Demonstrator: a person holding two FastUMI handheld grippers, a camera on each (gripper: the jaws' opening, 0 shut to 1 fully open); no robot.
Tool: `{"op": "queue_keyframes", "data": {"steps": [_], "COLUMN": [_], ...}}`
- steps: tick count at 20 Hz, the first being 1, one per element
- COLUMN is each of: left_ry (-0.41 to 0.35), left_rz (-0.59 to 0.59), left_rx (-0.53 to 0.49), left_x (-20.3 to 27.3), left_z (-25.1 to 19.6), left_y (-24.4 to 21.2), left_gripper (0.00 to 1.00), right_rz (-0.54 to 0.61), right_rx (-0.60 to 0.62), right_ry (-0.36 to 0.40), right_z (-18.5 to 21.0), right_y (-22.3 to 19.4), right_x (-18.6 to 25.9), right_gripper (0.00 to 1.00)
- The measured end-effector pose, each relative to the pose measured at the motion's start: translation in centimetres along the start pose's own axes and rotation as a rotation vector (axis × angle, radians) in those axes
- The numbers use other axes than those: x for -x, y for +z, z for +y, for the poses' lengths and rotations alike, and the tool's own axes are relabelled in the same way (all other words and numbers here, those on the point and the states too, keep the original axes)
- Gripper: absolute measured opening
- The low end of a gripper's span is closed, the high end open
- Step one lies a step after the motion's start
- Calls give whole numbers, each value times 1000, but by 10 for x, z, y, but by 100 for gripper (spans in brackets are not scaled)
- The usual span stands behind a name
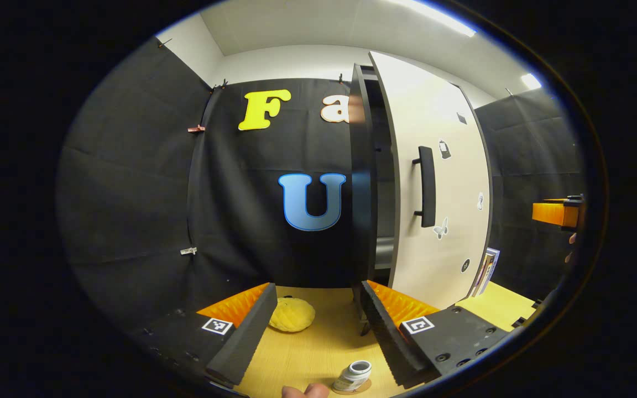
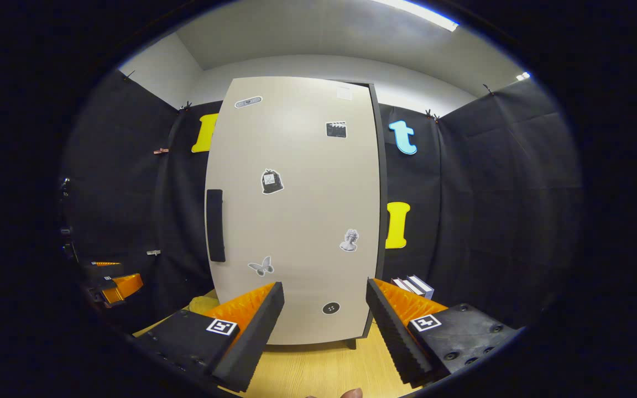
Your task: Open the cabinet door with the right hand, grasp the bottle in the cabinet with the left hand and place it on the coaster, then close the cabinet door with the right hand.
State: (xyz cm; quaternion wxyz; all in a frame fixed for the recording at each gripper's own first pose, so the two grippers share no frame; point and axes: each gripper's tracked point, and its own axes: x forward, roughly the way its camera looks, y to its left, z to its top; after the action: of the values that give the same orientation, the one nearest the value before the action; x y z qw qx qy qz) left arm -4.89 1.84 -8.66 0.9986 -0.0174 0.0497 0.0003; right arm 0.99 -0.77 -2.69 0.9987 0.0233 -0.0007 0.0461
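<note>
Ajar cabinet door leaves narrow gap.

Small white bottle upright on round coaster; pale cabinet door with dark handle ajar.

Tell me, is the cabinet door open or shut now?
Open, partly. In the left gripper view the door stands swung away from the cabinet, with a dark gap between them.

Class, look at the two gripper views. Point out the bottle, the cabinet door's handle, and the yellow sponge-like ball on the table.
bottle (image 1: pixel 353 377), left gripper view, on its white body below the cap.
handle (image 1: pixel 427 187), left gripper view, on the middle of the dark vertical bar.
yellow ball (image 1: pixel 292 314), left gripper view, on its bumpy top surface.
</note>
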Motion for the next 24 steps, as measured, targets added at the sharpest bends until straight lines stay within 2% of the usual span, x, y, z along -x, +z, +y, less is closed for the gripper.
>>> {"op": "queue_keyframes", "data": {"steps": [8, 23, 24], "left_ry": [-4, -9, -8], "left_rz": [-1, -2, -3], "left_rx": [0, -7, -7], "left_x": [1, 6, 6], "left_z": [-19, -22, -23], "left_y": [0, 2, 3], "left_gripper": [95, 95, 95], "right_rz": [-9, -2, -3], "right_rx": [23, 16, 16], "right_ry": [-2, -22, -23], "right_z": [-10, -18, -18], "right_y": [0, -4, -3], "right_x": [2, 8, 8], "right_gripper": [96, 97, 92]}}
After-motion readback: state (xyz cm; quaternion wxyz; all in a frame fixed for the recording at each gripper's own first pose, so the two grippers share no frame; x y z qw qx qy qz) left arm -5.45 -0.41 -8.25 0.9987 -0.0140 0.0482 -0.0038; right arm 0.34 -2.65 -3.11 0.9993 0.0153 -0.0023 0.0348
